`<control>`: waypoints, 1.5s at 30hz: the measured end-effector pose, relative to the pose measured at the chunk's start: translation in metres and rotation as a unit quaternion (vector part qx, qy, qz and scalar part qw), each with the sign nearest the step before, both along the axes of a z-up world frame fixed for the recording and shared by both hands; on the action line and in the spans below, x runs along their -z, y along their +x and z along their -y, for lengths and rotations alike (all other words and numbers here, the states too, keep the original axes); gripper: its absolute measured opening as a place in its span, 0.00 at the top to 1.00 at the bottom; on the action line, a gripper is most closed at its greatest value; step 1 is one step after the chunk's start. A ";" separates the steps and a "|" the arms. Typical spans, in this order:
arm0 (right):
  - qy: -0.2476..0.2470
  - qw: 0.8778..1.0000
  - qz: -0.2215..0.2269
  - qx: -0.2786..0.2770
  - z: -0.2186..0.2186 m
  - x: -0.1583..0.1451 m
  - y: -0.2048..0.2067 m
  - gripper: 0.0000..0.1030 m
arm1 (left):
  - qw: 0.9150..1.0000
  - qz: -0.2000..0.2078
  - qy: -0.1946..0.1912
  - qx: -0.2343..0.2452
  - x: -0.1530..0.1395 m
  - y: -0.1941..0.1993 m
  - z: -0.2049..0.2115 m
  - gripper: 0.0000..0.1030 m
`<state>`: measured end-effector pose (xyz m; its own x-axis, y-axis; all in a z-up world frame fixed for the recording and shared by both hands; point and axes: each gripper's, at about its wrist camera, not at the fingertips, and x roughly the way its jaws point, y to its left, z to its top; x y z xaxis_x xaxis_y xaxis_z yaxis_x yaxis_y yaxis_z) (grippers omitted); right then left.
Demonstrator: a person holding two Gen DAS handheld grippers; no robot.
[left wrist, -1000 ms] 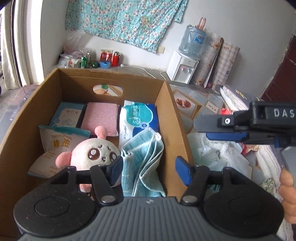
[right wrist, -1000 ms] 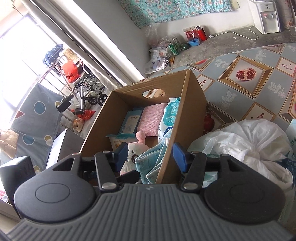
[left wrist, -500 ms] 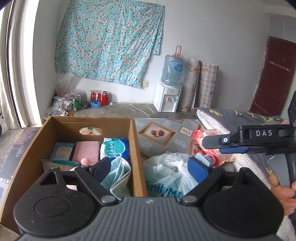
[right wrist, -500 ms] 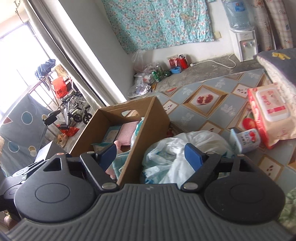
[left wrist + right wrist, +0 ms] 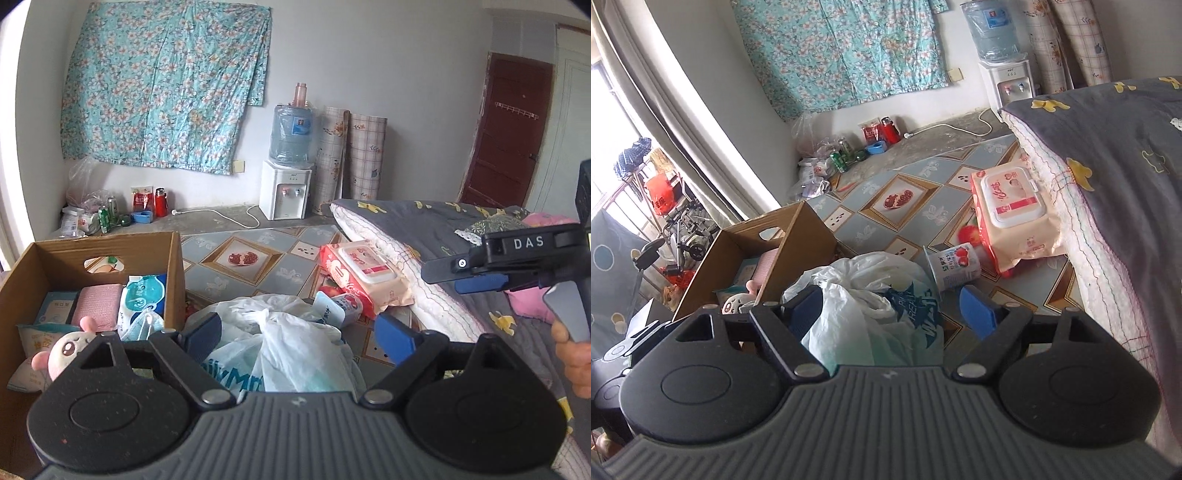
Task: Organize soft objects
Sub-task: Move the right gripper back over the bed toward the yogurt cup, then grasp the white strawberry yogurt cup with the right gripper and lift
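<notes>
The cardboard box (image 5: pixel 173 273) on the floor held a pink plush toy (image 5: pixel 64 345), a pink cloth (image 5: pixel 98 308) and wipe packs (image 5: pixel 142 299), while the left gripper (image 5: pixel 299 338) and right gripper (image 5: pixel 890 314), both spread and empty, hovered over a white plastic bag (image 5: pixel 291 347) beside it.

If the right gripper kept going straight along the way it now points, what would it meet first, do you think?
Most likely the white plastic bag, which lies right between and ahead of the right gripper, whose jaws stand open; depth is hard to judge.
</notes>
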<state>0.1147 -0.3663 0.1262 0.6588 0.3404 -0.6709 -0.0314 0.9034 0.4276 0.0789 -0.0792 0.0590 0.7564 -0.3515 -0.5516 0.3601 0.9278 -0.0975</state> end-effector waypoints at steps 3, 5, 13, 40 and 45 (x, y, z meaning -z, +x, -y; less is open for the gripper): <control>0.001 1.000 -0.011 -0.003 0.003 0.010 0.018 0.20 | 1.000 -0.009 0.028 -0.001 0.012 0.012 0.023 0.12; 0.000 1.000 -0.024 -0.007 0.003 0.019 0.035 0.18 | 0.999 -0.015 0.040 -0.004 0.018 0.020 0.035 0.12; -0.014 0.995 -0.090 -0.029 -0.011 0.081 0.124 0.18 | 0.998 -0.038 0.055 -0.013 0.035 0.051 0.040 0.13; 0.201 0.960 -0.191 0.050 0.067 0.186 0.153 0.38 | 0.996 -0.075 0.048 -0.009 0.051 0.076 0.038 0.13; 0.226 0.952 -0.192 0.080 0.083 0.190 0.128 0.39 | 0.996 -0.074 0.039 0.009 0.050 0.073 0.047 0.13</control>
